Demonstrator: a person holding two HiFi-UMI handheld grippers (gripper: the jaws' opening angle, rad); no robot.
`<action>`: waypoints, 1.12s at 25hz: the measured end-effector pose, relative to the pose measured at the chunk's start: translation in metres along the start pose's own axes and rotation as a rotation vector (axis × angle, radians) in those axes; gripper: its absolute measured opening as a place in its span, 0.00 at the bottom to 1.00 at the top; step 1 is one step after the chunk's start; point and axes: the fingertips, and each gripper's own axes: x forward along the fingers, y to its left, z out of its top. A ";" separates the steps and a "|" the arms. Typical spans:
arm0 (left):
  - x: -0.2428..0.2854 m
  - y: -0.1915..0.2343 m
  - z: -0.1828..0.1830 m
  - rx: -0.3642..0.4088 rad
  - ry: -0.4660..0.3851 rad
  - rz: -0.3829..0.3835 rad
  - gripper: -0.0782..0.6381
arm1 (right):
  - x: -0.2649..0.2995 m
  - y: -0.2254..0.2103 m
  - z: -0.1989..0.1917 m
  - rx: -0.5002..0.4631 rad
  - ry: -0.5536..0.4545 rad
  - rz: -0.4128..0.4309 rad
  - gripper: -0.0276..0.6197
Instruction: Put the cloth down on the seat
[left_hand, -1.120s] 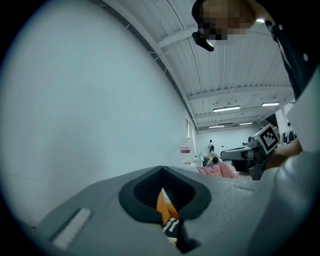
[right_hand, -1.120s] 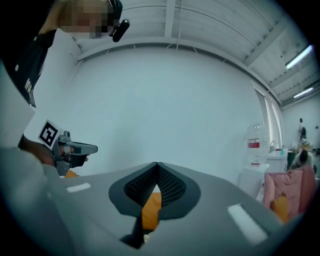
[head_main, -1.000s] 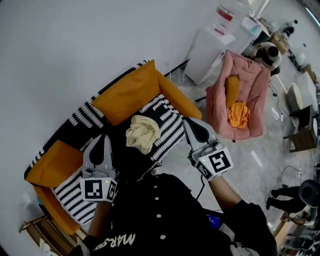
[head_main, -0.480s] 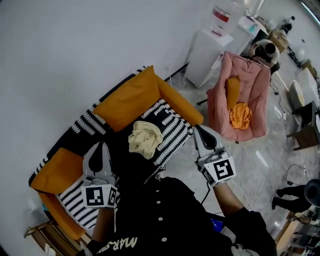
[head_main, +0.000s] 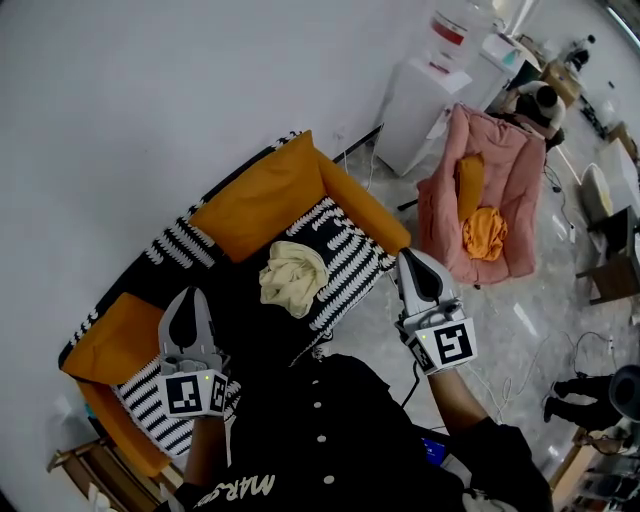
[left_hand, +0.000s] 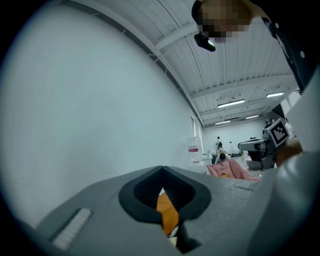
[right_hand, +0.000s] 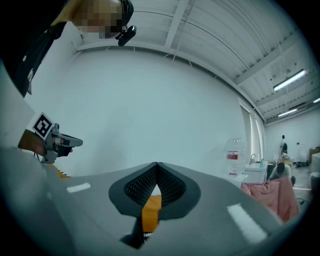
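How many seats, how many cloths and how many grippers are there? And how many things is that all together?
Seats: 2 (black-and-white striped sofa with orange cushions, pink padded armchair)
Crumpled cloths: 2 (cream cloth on the sofa, orange cloth on the armchair)
Grey two-jaw grippers: 2 (left gripper, right gripper, both shut and empty)
Total: 6

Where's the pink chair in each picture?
Head view: the pink chair is at the upper right, with an orange cloth lying in it.
Left gripper view: the pink chair is small, right of centre, far off.
Right gripper view: the pink chair is near the lower right edge.
Shared landmark: the water dispenser stands just left of the chair in every view.
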 end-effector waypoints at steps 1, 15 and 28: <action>0.000 0.001 -0.001 -0.001 0.002 0.001 0.11 | 0.001 0.002 0.002 -0.002 -0.002 0.005 0.09; 0.001 0.010 -0.010 -0.013 0.020 0.013 0.11 | 0.018 0.017 0.016 0.022 -0.043 0.035 0.08; 0.002 0.007 -0.005 -0.018 0.013 -0.001 0.11 | 0.022 0.021 0.012 0.013 -0.031 0.047 0.08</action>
